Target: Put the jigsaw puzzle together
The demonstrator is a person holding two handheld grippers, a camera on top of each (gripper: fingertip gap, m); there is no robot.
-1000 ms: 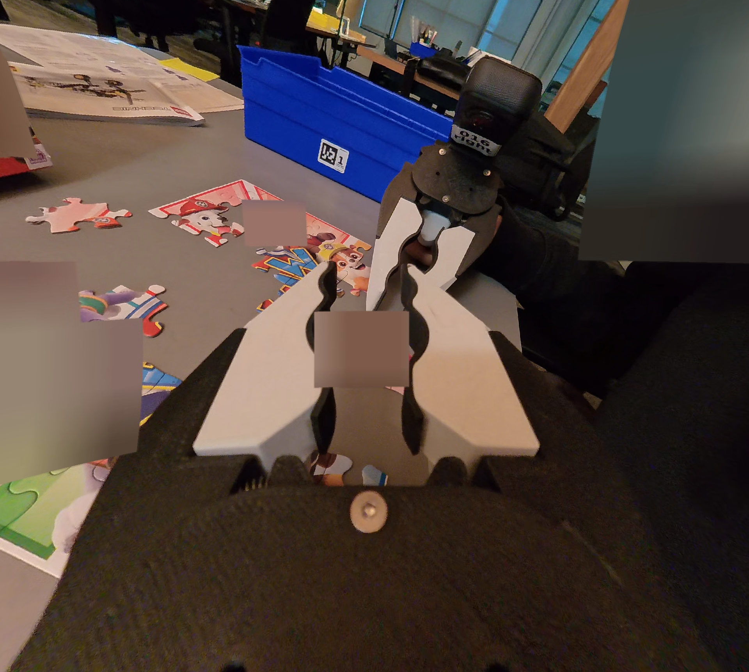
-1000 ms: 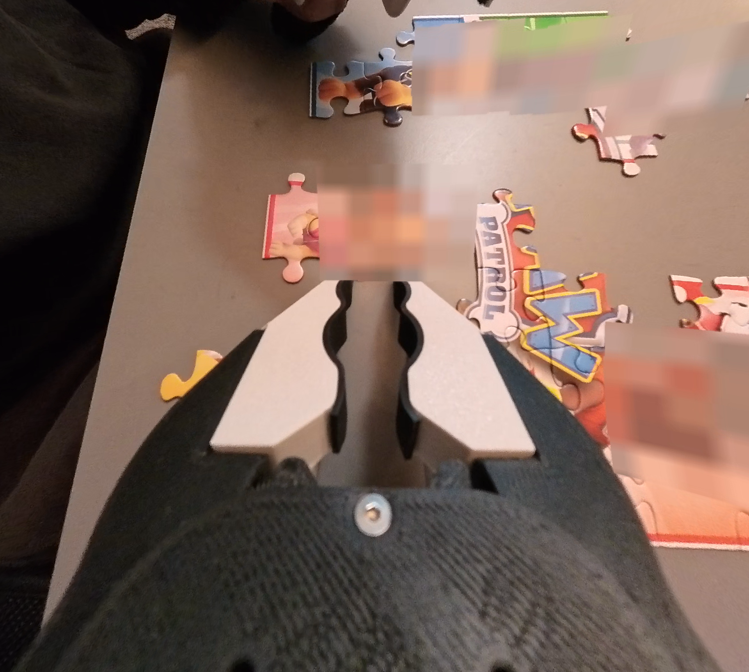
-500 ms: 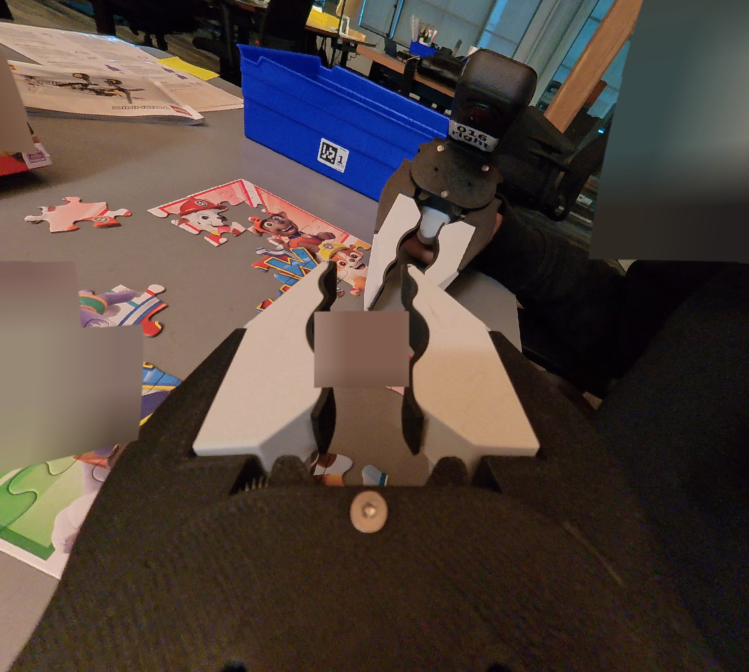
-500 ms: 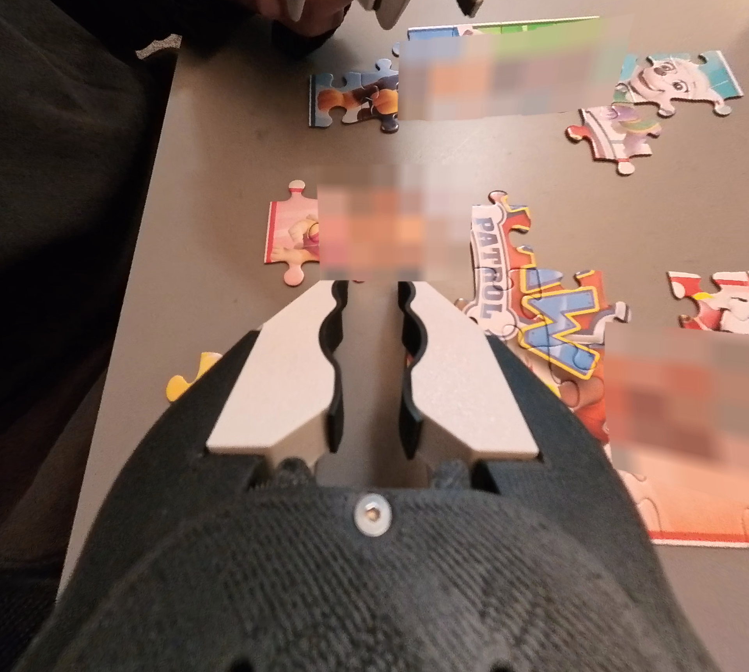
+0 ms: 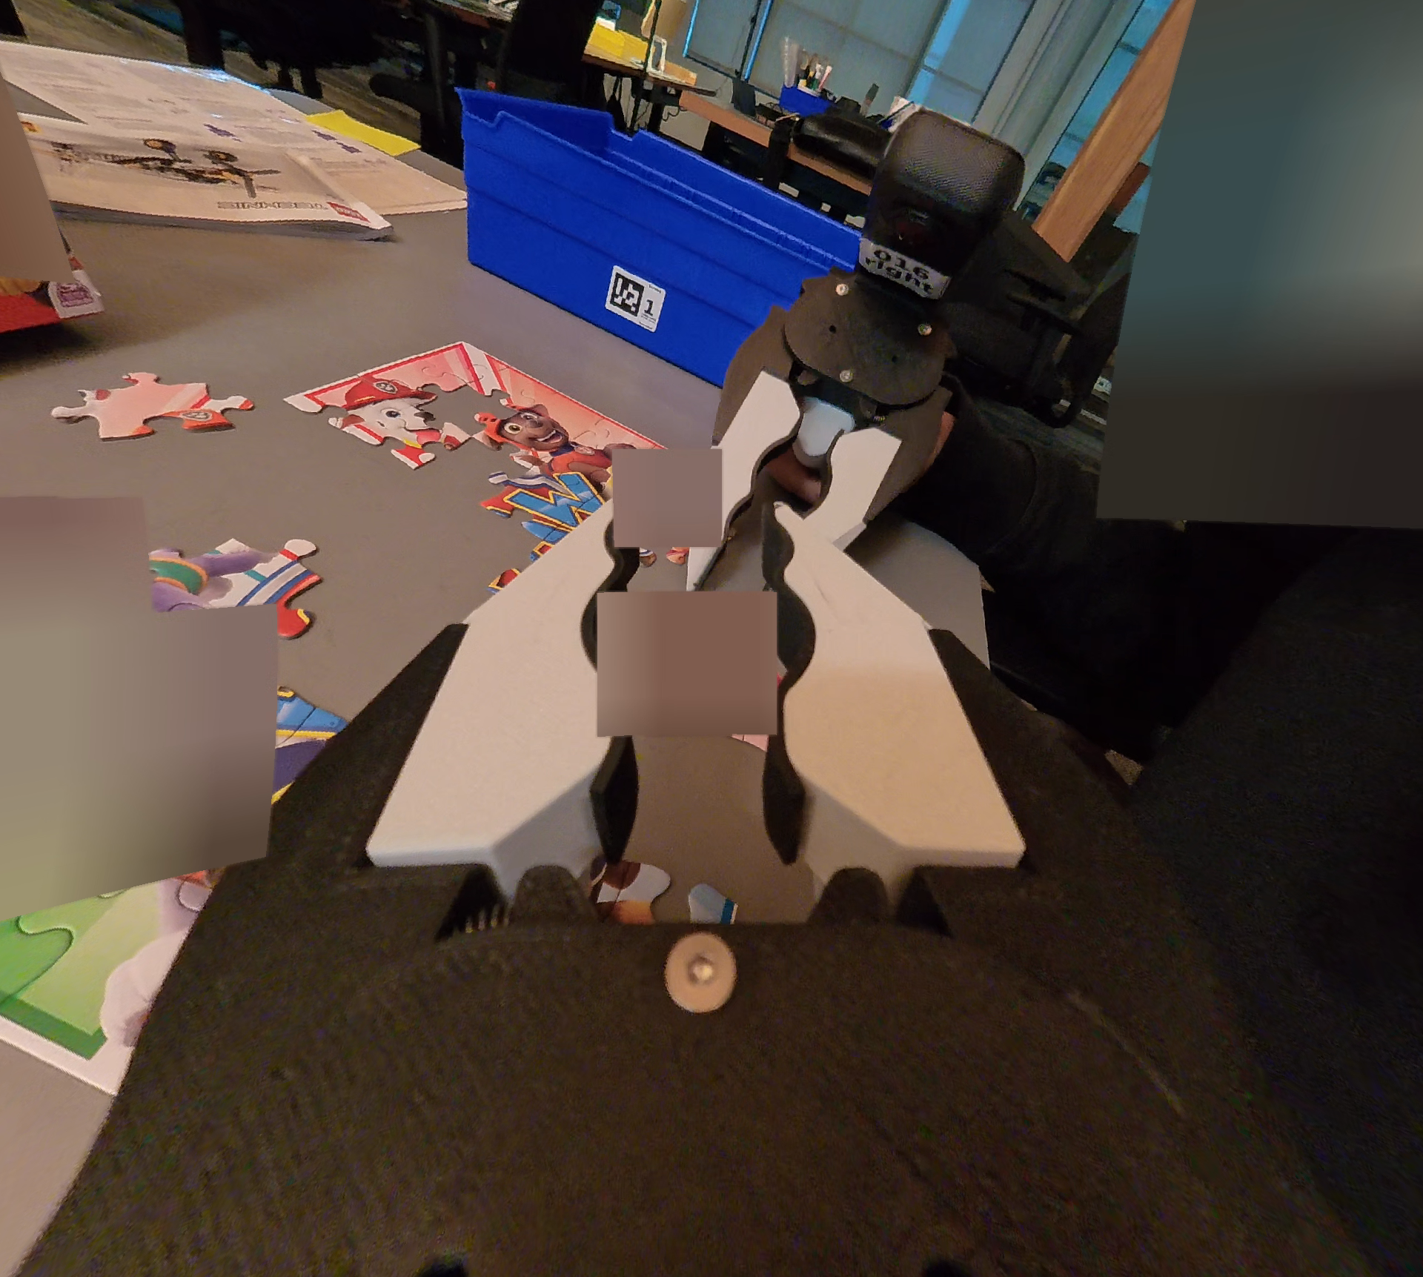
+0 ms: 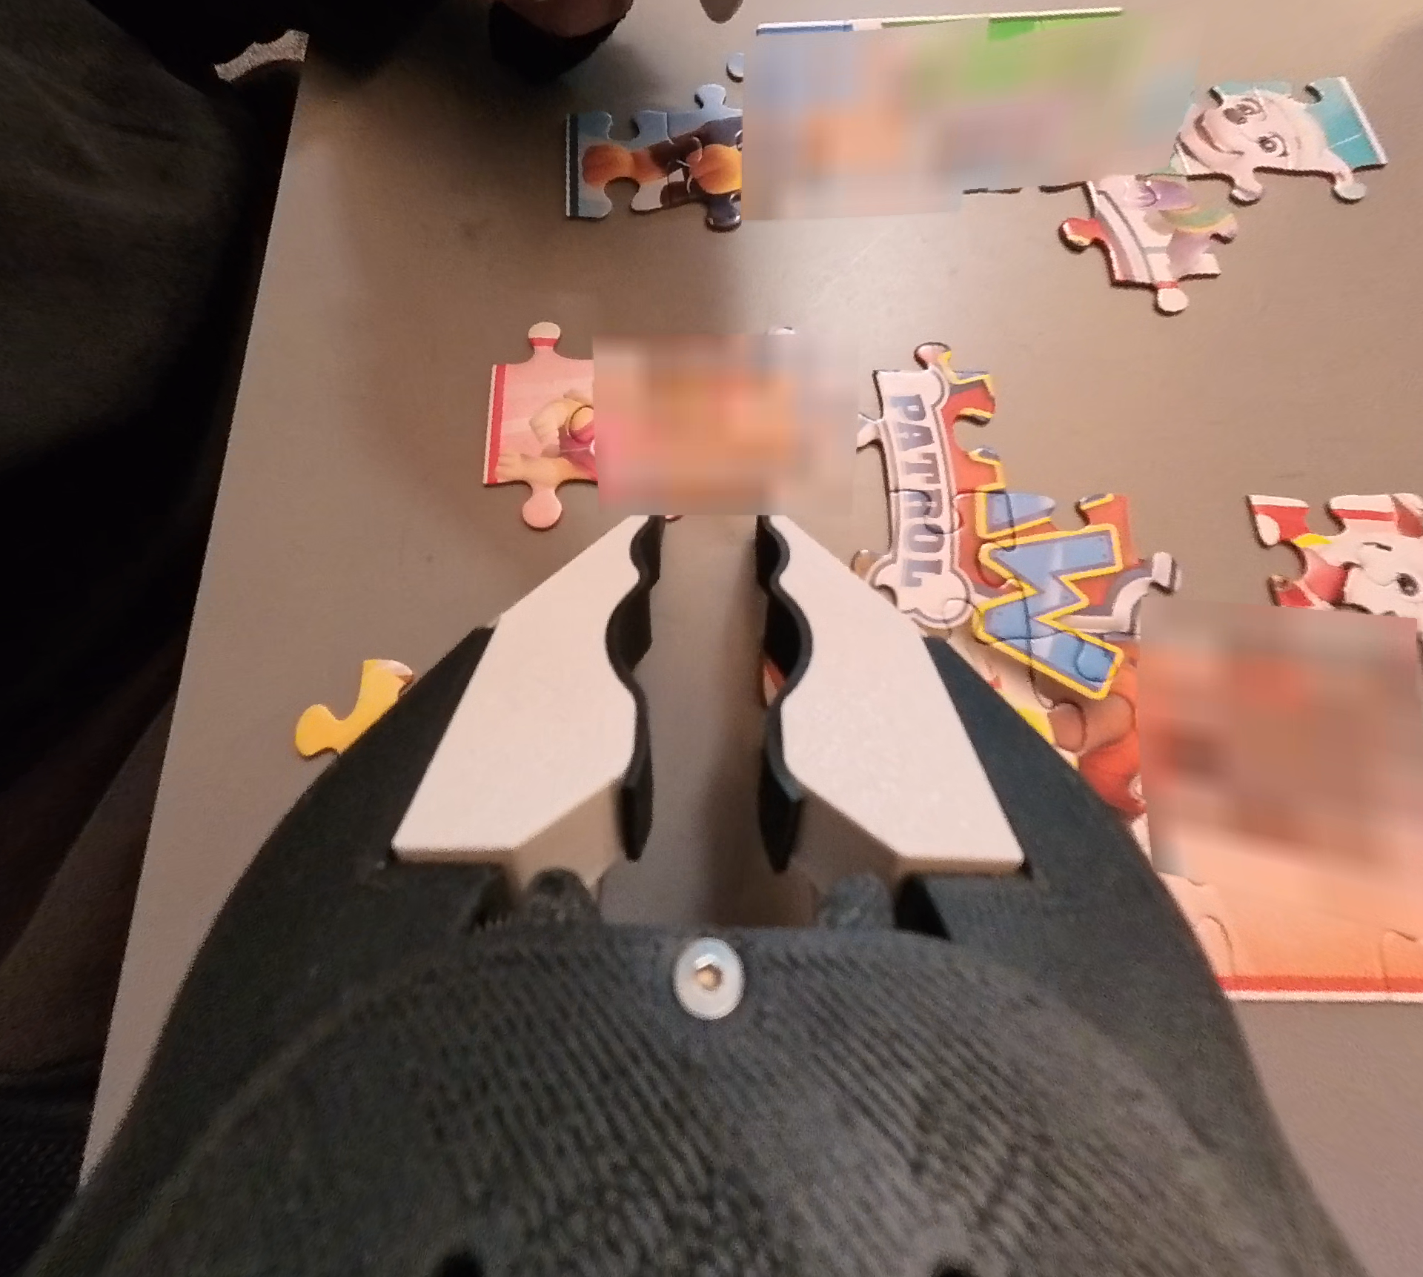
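right wrist view: knobbed cardboard puzzle pieces (image 6: 539,424), matte table (image 6: 369,331)

Loose cartoon jigsaw pieces (image 6: 539,424) lie flat on the grey table (image 6: 400,285).

The table (image 6: 431,285) is plain matte grey. Both grippers have pale grey fingers (image 6: 531,724) lined with black wavy pads, set in black textured housings (image 6: 693,1124). A deep blue bin (image 5: 616,216) carries a white sticker with a black square pattern. The puzzle pieces are bright cartoon prints — a pink piece with a red edge stripe (image 6: 539,424), a yellow piece (image 6: 346,709), a red-and-white assembled section (image 5: 431,408), a joined cluster in blue, yellow, orange and white (image 6: 1024,547), and a teal-and-white piece (image 6: 1278,139) — plus a green-and-white section (image 5: 54,963)
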